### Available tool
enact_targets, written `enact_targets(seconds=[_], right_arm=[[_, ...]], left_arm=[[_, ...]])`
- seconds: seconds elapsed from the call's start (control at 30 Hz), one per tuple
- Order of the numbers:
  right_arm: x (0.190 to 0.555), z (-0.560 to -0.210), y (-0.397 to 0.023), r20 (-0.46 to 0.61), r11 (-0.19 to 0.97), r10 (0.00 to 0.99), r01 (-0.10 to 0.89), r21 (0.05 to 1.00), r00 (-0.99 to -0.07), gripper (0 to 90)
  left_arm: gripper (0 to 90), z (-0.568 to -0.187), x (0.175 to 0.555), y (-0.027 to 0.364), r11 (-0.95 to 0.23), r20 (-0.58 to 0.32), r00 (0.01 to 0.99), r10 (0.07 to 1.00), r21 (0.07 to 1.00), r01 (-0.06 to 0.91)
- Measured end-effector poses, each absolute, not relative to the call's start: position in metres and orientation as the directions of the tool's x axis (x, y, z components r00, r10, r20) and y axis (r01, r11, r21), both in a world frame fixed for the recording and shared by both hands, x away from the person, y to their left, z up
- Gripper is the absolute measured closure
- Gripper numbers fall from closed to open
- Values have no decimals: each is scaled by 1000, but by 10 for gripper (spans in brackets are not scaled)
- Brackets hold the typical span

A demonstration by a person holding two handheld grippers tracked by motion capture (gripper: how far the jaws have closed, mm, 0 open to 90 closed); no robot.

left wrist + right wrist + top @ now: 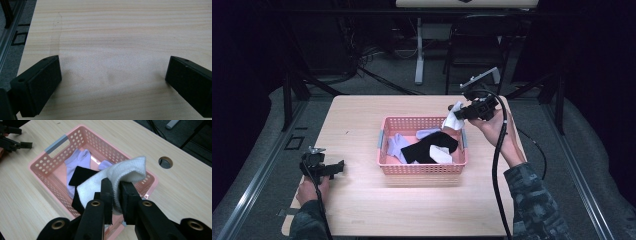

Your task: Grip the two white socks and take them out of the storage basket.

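Right gripper [115,195] raised, clamping white sock [125,171]

Pale wooden table [362,210] with one basket on it

A pink perforated plastic basket [422,168] sits mid-table; a round cable hole [165,162] pierces the top nearby.

A pale wood-grain table [362,210] holds a pink basket [422,169] with a dotted pattern of holes and a grey-blue handle [56,144]. Inside lie a lavender sock [77,160] at ten o'clock and a black sock [429,147] at the centre. A white sock [125,173], ribbed in texture, sits pinched in the black right gripper [116,195] at two o'clock. The left gripper [324,167] is black too. The sleeve [537,205] shows a dark camouflage pattern. The floor [262,165] is grey.
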State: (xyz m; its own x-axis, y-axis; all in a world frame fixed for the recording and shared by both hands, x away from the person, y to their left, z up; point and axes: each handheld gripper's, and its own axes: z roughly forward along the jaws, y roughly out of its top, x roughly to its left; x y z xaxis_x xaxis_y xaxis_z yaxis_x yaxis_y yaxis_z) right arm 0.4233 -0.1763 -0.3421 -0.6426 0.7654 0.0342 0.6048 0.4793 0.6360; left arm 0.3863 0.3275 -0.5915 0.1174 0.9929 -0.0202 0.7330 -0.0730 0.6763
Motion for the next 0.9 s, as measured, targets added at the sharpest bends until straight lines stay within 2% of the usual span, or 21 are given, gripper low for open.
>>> enact_targets(seconds=[0.43,0.9], right_arm=[[415,-327,-210,25,437,800,610,661,-600,815],[411,-335,-261,30,370,859,659,655,-511,815]], left_arm=[[2,-591,386,328,-74,-20,118,993,676,733],[2,-591,386,327,-73,-20,118,993,676,733]])
